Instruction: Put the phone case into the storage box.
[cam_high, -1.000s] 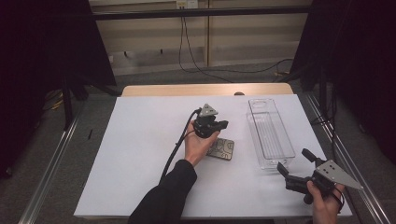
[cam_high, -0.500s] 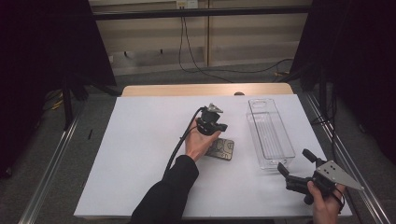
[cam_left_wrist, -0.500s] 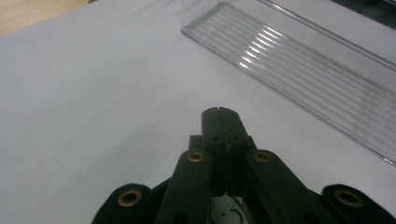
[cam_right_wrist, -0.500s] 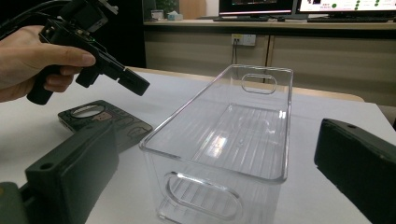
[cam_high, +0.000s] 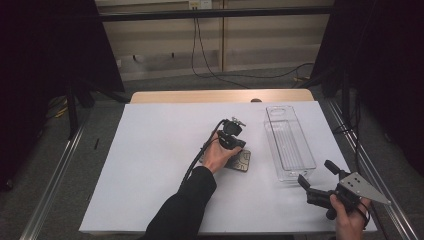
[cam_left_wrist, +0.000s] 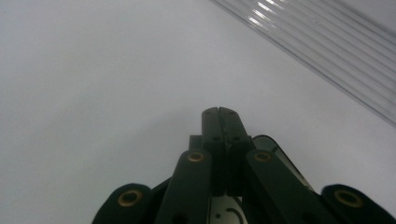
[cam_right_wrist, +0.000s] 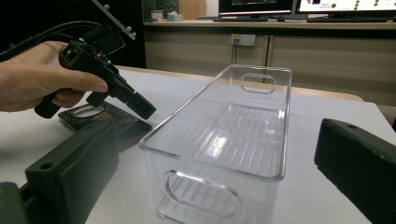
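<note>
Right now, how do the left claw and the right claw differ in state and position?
The left claw has its jaws pressed shut, while the right claw has its jaws spread wide. The left claw is tipped down over the flat dark device mid-table, beside the clear bin; the right claw is held near the table's front right corner, aimed at the bin's near end. Neither holds anything, and each is gripped in one hand.

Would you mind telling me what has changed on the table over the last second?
Almost nothing. The left gripper stays shut, its tips down at the small dark flat device, which has not visibly moved. The right gripper stays open near the clear plastic bin, which keeps its place on the white table.
</note>
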